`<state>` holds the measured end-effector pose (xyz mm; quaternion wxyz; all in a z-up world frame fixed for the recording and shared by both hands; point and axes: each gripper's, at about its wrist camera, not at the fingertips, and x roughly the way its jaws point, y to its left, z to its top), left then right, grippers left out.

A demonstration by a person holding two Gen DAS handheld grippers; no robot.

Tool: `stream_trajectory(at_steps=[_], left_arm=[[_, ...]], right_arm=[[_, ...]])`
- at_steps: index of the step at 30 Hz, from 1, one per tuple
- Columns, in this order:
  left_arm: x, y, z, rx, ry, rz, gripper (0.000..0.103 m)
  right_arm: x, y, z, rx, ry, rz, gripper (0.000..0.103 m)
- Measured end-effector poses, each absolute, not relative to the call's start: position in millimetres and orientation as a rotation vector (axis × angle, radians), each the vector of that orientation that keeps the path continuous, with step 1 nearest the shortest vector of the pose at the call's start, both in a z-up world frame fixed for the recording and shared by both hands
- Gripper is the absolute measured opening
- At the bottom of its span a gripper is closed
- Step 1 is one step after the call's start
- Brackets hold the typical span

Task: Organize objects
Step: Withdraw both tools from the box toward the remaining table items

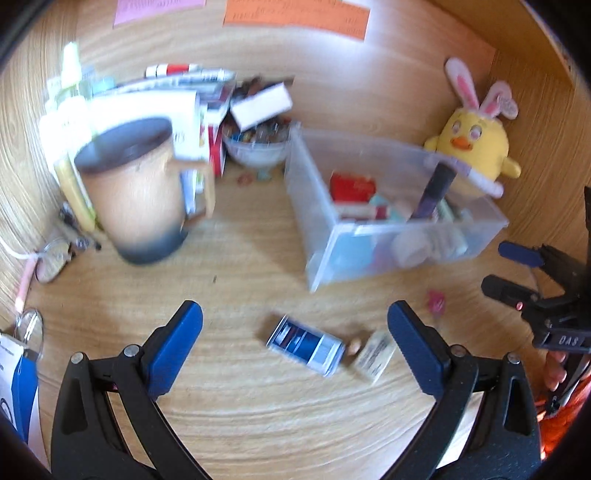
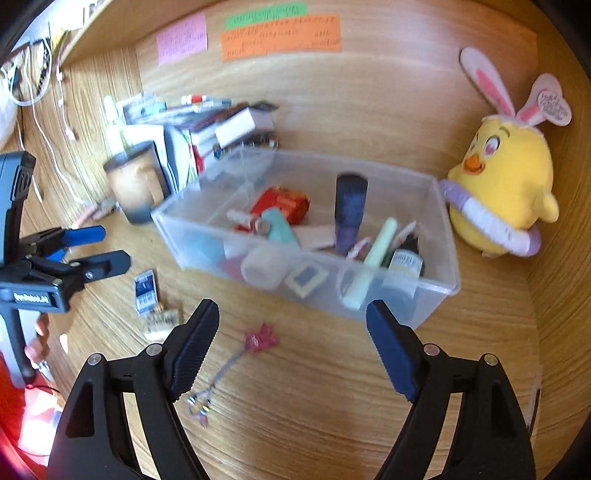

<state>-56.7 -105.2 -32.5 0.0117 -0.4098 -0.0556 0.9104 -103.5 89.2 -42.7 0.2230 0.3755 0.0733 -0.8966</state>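
Note:
A clear plastic bin (image 1: 491, 218) (image 2: 439, 295) holds several small items, among them a red pack (image 2: 284, 205) and a dark tube (image 2: 350, 210). A blue-and-white packet (image 1: 304, 345) (image 2: 144, 290) and a small beige box (image 1: 375, 354) (image 2: 162, 321) lie on the wooden desk in front of the bin. A pink charm on a chain (image 2: 260, 341) (image 1: 436, 301) lies nearby. My left gripper (image 1: 295, 332) is open above the packet. My right gripper (image 2: 291, 332) is open above the charm, near the bin's front wall.
An orange mug (image 1: 140, 199) (image 2: 135, 184) stands left of the bin, with stacked books and boxes (image 1: 173, 107) and a glass bowl (image 1: 255, 147) behind it. A yellow chick plush (image 1: 474, 144) (image 2: 506, 184) sits at the right. Paper notes (image 2: 280, 33) hang on the back wall.

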Motion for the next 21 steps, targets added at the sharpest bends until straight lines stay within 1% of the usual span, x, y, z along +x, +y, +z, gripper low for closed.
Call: stream_trajectory(at_steps=[8, 13, 14, 15, 16, 19, 21], left_arm=[[-48, -104, -60, -1.41, -0.039, 2.777, 0.102], [-49, -99, -69, -1.45, -0.03, 2.702, 0.102], [-50, -99, -70, -1.457, -0.026, 2.694, 0.1], [-51, -98, -71, -1.465, -0.023, 2.684, 0.094], [-52, -96, -72, -1.477, -0.018, 2.67, 0.091], [-57, -95, -72, -1.479, -0.014, 2.66, 0.089], [-59, -95, -73, -1.478, -0.007, 2.668, 0.084]], right_arm=[[-109, 88, -71, 1.154, 0.218, -2.415, 0.08], [-114, 82, -86, 1.212, 0.223, -2.374, 0.08], [-114, 81, -88, 1.22, 0.22, -2.359, 0.08], [-114, 80, -90, 1.226, 0.22, -2.35, 0.08], [-115, 78, -92, 1.229, 0.226, -2.347, 0.08], [-116, 72, -94, 1.231, 0.253, -2.346, 0.079], [-114, 69, -94, 1.225, 0.263, -2.333, 0.077]])
